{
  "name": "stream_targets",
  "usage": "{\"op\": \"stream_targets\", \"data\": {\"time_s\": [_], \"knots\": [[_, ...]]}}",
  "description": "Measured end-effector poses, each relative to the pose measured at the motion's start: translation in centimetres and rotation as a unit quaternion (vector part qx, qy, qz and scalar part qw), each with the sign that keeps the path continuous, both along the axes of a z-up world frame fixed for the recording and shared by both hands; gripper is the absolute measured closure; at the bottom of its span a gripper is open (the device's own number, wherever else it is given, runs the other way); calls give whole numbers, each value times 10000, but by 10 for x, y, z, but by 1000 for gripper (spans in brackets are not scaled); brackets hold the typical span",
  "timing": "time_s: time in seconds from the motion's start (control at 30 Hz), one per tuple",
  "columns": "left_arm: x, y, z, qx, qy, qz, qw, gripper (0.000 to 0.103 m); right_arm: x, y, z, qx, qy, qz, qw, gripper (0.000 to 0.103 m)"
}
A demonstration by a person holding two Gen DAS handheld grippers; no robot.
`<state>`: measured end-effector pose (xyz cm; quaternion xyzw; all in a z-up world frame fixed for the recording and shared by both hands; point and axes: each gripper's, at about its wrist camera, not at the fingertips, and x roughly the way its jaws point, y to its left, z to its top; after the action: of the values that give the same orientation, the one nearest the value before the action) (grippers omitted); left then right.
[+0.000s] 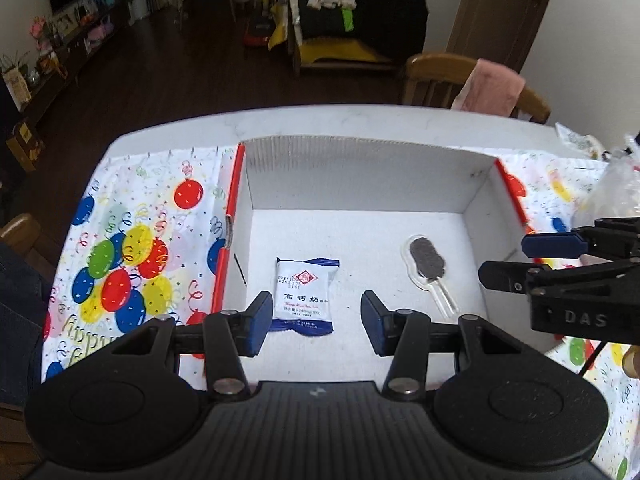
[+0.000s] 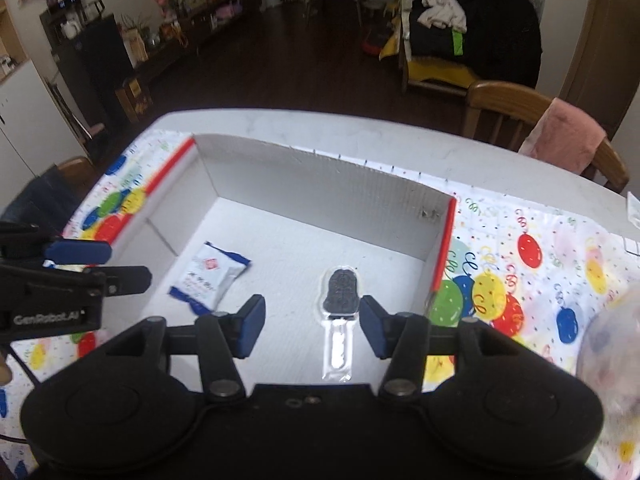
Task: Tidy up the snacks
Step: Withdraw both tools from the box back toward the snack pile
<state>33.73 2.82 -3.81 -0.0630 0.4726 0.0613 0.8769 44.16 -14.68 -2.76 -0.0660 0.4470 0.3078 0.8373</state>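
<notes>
Both snacks lie flat on the floor of the white cardboard box (image 1: 360, 168): the blue-and-white milk candy packet (image 1: 305, 296) towards its left side and the clear-wrapped dark lollipop (image 2: 340, 292) right of centre, well apart from each other; the left gripper (image 1: 310, 322) hangs above the packet with its jaws parted and nothing between them, and the right gripper (image 2: 311, 326) hangs above the lollipop, likewise parted and empty, so both items look released. The step in hand seems to be clearing out of the box to fetch more; lift each gripper straight up past the red-edged side walls before swinging sideways, so no finger catches the cardboard or drags a wrapper; the crinkly clear bag (image 1: 612, 188) on the balloon-print tablecloth (image 1: 132, 240) to the right is probably the next source; approach it slowly with jaws wide.
</notes>
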Motion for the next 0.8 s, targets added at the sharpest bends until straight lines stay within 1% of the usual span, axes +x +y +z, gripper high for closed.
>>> {"op": "stream_targets", "data": {"time_s": [0.1, 0.27, 0.33, 0.4, 0.5, 0.67, 0.8], "knots": [[-21, -2, 12, 13, -200, -51, 9998, 55, -21, -9, 14, 181, -117, -81, 9997, 41], [-57, -5, 30, 19, -485, -87, 9988, 55, -58, -21, 32, 402, -285, -183, 9986, 39], [-72, -7, 36, 5, -555, -87, 9984, 55, -73, -26, 37, 494, -320, -202, 9981, 37], [-87, -7, 39, -4, -629, -113, 9980, 55, -89, -30, 41, 574, -383, -232, 9973, 33], [-108, -7, 43, -20, -713, -117, 9974, 51, -110, -36, 44, 650, -460, -259, 9965, 31], [-139, -7, 47, -37, -857, -104, 9963, 51, -142, -40, 45, 761, -508, -301, 9954, 29], [-163, -10, 49, 31, -974, -134, 9951, 46, -166, -43, 45, 856, -540, -366, 9942, 24]]}}
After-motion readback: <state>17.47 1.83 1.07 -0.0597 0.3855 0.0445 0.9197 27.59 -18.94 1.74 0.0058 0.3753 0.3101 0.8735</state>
